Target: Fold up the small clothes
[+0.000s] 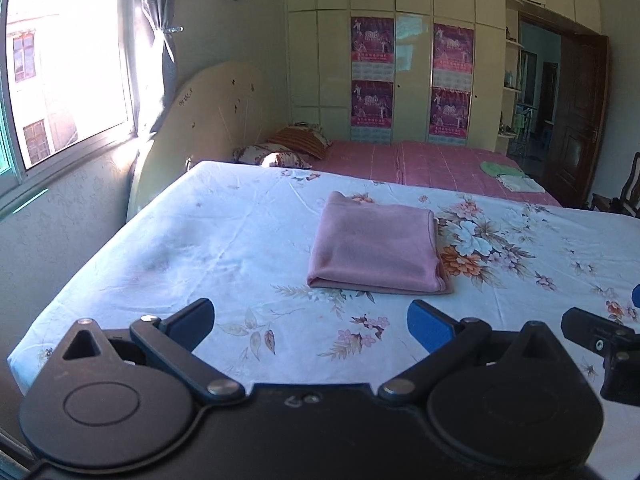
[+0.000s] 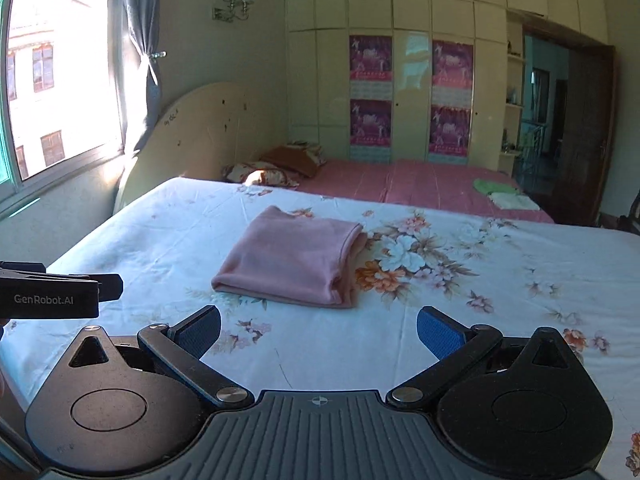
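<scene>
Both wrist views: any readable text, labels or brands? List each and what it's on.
"GenRobot.AI": white print on the side of the left gripper, seen in the right wrist view.
Posters on the wardrobe doors: print too small and blurred to read.
Marks on the headboard: illegible.
Nothing else readable.

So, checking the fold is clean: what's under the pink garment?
The pink garment lies folded on the floral sheet. Only sheet shows around it; whatever sits directly beneath is covered.
</scene>
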The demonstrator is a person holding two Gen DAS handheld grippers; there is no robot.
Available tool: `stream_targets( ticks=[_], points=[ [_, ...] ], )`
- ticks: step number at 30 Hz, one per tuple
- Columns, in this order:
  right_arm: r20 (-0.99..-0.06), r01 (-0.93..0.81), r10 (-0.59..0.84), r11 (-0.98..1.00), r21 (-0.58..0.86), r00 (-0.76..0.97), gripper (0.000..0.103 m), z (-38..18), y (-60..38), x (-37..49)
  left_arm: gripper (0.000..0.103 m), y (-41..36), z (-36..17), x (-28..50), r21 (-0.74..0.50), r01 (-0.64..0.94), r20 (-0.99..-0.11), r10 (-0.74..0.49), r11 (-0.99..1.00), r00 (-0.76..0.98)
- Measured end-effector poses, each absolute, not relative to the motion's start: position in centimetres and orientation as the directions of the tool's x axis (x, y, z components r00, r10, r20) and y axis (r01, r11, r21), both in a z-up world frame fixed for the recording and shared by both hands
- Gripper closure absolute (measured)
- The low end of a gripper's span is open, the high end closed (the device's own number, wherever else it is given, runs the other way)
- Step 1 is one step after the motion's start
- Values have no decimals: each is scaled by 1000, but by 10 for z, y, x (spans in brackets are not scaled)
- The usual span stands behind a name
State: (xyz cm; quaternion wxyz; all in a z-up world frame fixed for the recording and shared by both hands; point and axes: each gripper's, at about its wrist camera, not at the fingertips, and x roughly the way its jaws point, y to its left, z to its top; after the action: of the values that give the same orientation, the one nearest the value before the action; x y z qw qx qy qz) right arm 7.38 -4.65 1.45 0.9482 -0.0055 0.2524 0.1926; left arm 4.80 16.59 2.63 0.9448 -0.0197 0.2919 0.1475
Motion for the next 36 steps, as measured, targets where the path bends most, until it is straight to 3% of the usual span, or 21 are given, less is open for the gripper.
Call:
stream_targets(
  ticks=[10, 36],
  points=[
    [-430, -336, 350, 935, 112, 832, 0, 30, -67, 63, 0, 152, 34, 41, 30, -265, -559, 236, 964, 795],
    [-429, -358, 365, 928, 99, 827, 0, 28, -70, 74, 0, 144, 33, 46, 29, -261, -562, 232, 965, 794]
  ],
)
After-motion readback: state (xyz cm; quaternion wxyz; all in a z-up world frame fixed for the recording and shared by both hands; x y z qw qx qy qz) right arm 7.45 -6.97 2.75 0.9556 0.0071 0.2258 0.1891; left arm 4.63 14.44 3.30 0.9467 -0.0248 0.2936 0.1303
